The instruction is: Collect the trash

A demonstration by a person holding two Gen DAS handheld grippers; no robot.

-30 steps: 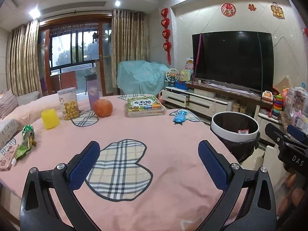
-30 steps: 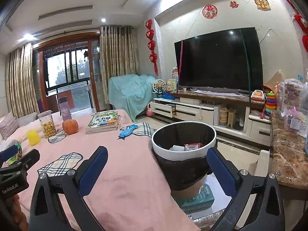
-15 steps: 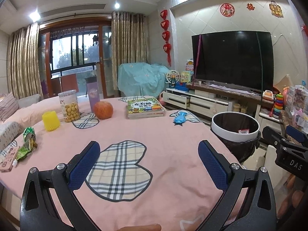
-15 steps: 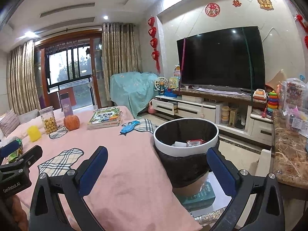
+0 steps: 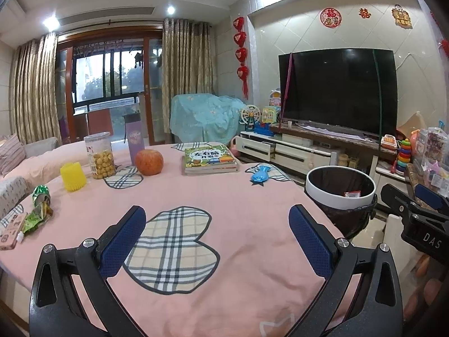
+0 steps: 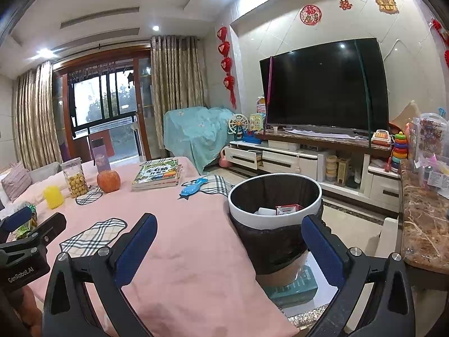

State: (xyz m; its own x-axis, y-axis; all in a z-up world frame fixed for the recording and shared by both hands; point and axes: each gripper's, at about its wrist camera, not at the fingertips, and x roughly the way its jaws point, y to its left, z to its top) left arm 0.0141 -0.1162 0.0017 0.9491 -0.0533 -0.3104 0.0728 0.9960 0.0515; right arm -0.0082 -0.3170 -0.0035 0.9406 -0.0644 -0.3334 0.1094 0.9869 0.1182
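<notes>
Left gripper (image 5: 216, 226): fingers spread wide, nothing between them, held low and level over the pink cloth (image 5: 241, 196), facing across the table.

Trash, left lot: green wrappers (image 5: 38, 216) and a pink packet (image 5: 11, 231) in a loose heap at the cloth's near-left edge, about 9 o'clock from the left fingers, well apart from them. The packet's long axis runs roughly from 7 to 1 o'clock. The wrappers are crumpled, with no clear axis.

Trash, far lot: blue wrapper (image 5: 259, 176), about 1 o'clock, beyond the plaid patch and lying on the cloth just short of the books (image 5: 209, 159).

Right gripper (image 6: 228, 231): fingers likewise apart and empty, straddling the cloth's right edge, bin (image 6: 275, 210) dead ahead at 12 to 1 o'clock (some scraps already inside).

Judgement: the left gripper is the nearer to the heap and would need to swing left and dip. The right is better placed by the bin.

Not trash, by the look of them: jar, apple, yellow cup, bottle.
</notes>
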